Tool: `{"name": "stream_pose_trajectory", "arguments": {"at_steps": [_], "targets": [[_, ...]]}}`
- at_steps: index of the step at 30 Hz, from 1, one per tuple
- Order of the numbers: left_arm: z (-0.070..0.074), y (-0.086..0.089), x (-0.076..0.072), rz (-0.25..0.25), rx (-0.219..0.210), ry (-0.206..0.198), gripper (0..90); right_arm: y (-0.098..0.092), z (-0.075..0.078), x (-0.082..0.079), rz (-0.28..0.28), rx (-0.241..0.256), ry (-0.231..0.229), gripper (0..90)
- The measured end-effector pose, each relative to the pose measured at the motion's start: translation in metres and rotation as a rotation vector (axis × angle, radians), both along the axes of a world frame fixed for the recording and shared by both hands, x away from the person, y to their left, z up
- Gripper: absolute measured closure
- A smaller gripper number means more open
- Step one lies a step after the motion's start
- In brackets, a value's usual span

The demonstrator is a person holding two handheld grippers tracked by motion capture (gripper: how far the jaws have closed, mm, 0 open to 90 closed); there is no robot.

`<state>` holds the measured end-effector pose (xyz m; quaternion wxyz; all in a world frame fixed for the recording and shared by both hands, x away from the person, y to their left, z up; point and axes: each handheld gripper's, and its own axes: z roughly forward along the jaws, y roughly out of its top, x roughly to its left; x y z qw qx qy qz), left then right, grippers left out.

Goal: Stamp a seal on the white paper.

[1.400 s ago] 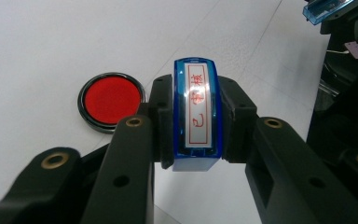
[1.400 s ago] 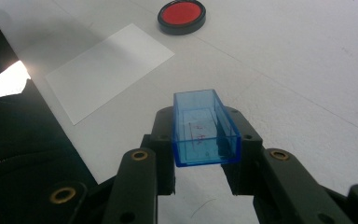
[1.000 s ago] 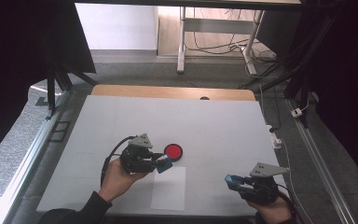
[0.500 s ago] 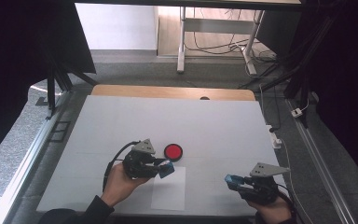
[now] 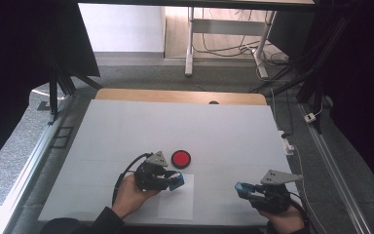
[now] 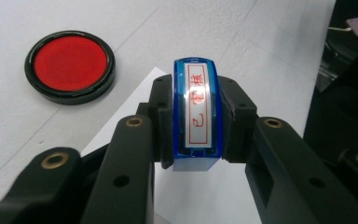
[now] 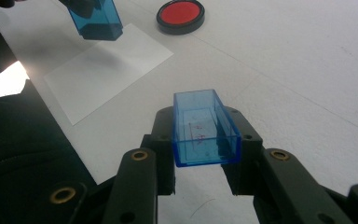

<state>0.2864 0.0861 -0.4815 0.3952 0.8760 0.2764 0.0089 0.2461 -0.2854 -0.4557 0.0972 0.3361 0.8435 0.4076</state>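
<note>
My left gripper (image 5: 173, 181) is shut on a blue stamp (image 5: 179, 179) whose top label (image 6: 197, 112) carries red characters. The stamp (image 7: 95, 18) hangs over the far edge of a white paper sheet (image 5: 177, 202), and its shadow falls on the paper (image 7: 107, 65). A round red ink pad (image 5: 180, 158) in a black case lies just beyond the sheet, also seen as the ink pad (image 6: 70, 65) to the stamp's left. My right gripper (image 5: 243, 190) sits near the table's front right. It is shut on a clear blue cap (image 7: 205, 128) with its open side up.
The white table (image 5: 175, 122) has a wooden strip (image 5: 180, 96) along its far edge. A white power strip (image 5: 286, 144) and cables hang off the right side. Metal rails run along both sides on the floor.
My left gripper has carried the stamp from beside the ink pad toward the person, over the paper's far edge. The right gripper has stayed put.
</note>
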Motion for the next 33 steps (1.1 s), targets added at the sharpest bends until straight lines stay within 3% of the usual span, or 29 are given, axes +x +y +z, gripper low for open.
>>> {"name": "stream_pose_trajectory", "arguments": {"at_steps": [22, 30, 33], "targets": [[-0.024, -0.015, 0.004, -0.013, 0.067, 0.016, 70.1, 0.0, 0.0, 0.0, 0.001, 0.0, 0.001, 68.2], [-0.025, -0.015, 0.003, -0.014, 0.069, 0.008, 70.1, 0.0, 0.0, 0.0, 0.004, 0.002, 0.001, 68.2], [-0.024, -0.017, 0.0, -0.022, 0.09, -0.014, 70.1, 0.0, 0.0, 0.0, 0.003, 0.001, 0.002, 68.2]]}}
